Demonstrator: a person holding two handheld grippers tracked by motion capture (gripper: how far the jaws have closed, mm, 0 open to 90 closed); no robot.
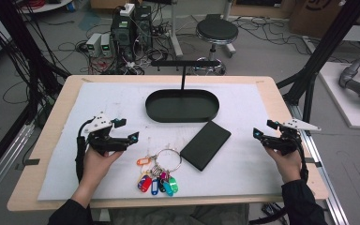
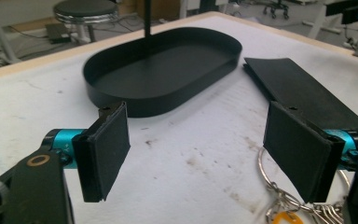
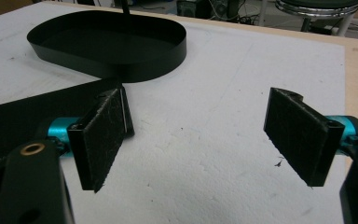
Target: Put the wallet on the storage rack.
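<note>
Keys (image 1: 158, 176) on a ring lie just beside the black case (image 1: 206, 144), between left gripper (image 1: 125, 131) and right gripper (image 1: 261, 130), both with jaws apart.

Left hand (image 1: 99, 159) comes in from bottom left, forearm in dark sleeve, wrapped round left gripper (image 1: 127, 130), which points right & slightly fwd. Jaws wide apart, nothing between the pads (image 2: 103, 151). Right hand (image 1: 287, 161) enters from bottom right, dark sleeve too, gripping right gripper (image 1: 262, 130), aimed left twd centre. Its jaws also spread wide w/ pads (image 3: 103, 137) bare. Both grippers held low, well apart from each other
</note>
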